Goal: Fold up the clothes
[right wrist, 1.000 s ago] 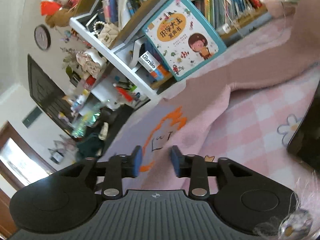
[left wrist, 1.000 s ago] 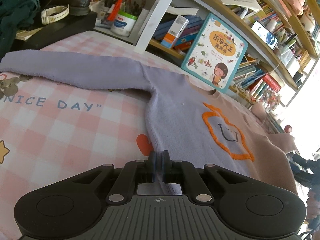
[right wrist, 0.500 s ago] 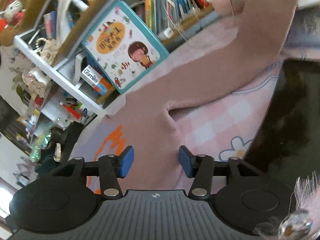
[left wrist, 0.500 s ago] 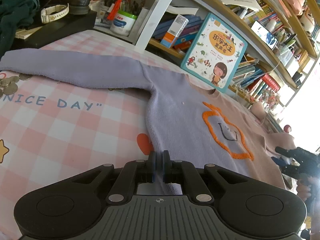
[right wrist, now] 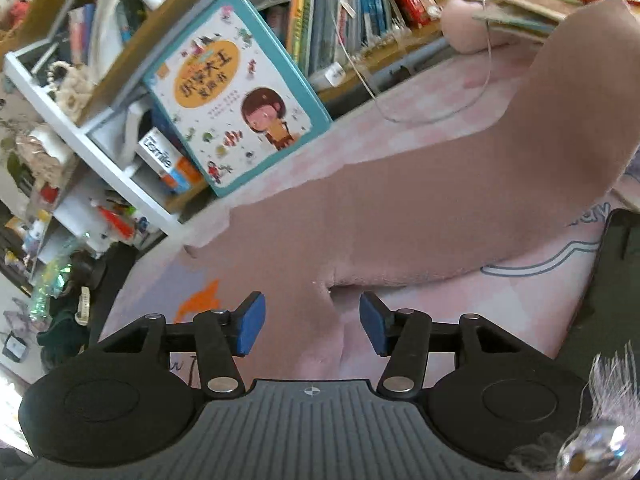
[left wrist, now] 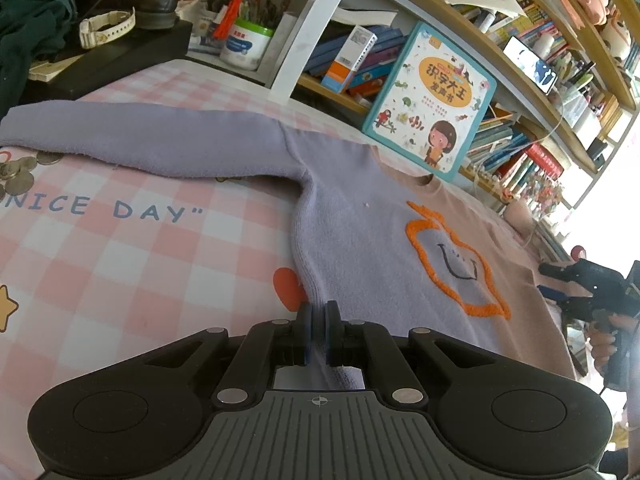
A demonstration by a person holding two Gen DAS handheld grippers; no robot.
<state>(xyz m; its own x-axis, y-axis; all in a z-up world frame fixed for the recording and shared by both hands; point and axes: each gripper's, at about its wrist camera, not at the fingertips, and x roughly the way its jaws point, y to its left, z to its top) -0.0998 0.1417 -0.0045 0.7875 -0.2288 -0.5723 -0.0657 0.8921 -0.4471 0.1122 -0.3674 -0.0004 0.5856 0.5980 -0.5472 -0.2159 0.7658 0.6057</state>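
A two-tone sweater (left wrist: 372, 240), lilac on one half and dusty pink on the other with an orange outline patch (left wrist: 452, 264), lies flat on a pink checked cloth (left wrist: 120, 248). My left gripper (left wrist: 318, 332) is shut on the sweater's lilac hem edge near its side seam. My right gripper (right wrist: 312, 326) is open, its blue pads (right wrist: 250, 326) spread over the pink half (right wrist: 400, 232) just below the armpit. The pink sleeve (right wrist: 560, 120) runs up to the right. The right gripper also shows in the left wrist view (left wrist: 580, 284) at the sweater's far side.
A picture book (left wrist: 432, 100) leans against crowded bookshelves (left wrist: 520, 40) behind the sweater. A dark box with a watch (left wrist: 104, 32) and a pen tub (left wrist: 244, 40) stand at the back left. A dark object (right wrist: 612, 280) sits at the right of the cloth.
My right gripper has moved towards the pink armpit and its jaws have opened wider. My left gripper stays shut on the hem, unmoved.
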